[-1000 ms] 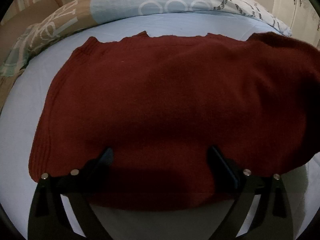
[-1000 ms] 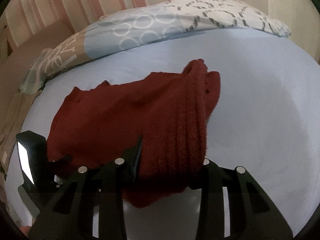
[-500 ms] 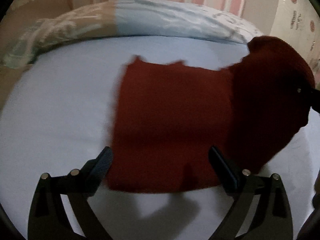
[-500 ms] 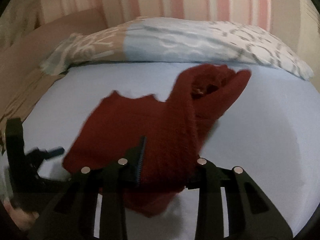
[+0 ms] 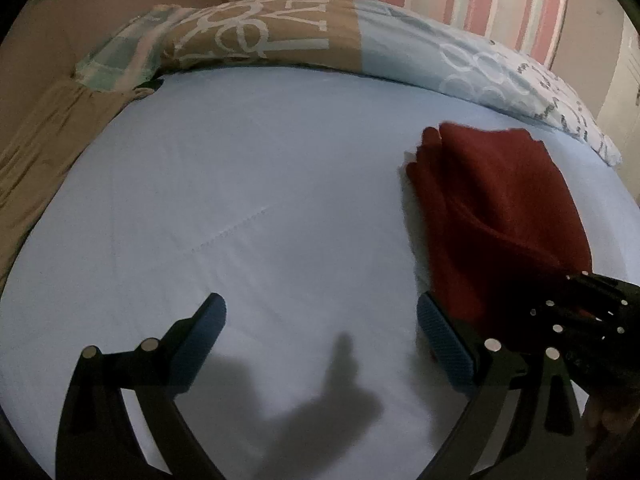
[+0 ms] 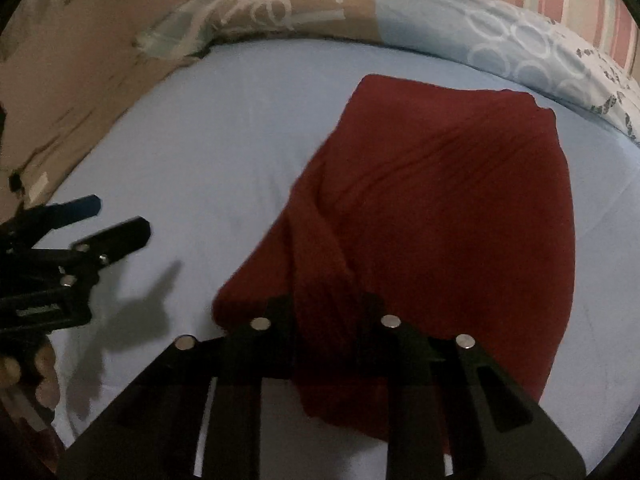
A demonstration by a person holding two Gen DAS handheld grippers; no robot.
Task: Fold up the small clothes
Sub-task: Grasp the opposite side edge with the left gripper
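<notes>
A: How far along is the fold?

B: Mostly done, I'd judge. The red sweater (image 6: 448, 208) lies doubled over on the blue sheet (image 5: 248, 208), towards its right edge, short of the patterned pillow (image 5: 280, 36).

A: And the tools?

B: The right gripper (image 6: 326, 316) pinches a bunched near edge; the left gripper (image 5: 320, 320) is spread wide, holding nothing. Releasing and smoothing remain.

The dark red knit sweater (image 6: 440, 208) lies folded over on the pale blue bed sheet (image 6: 208, 120), its near edge bunched.
</notes>
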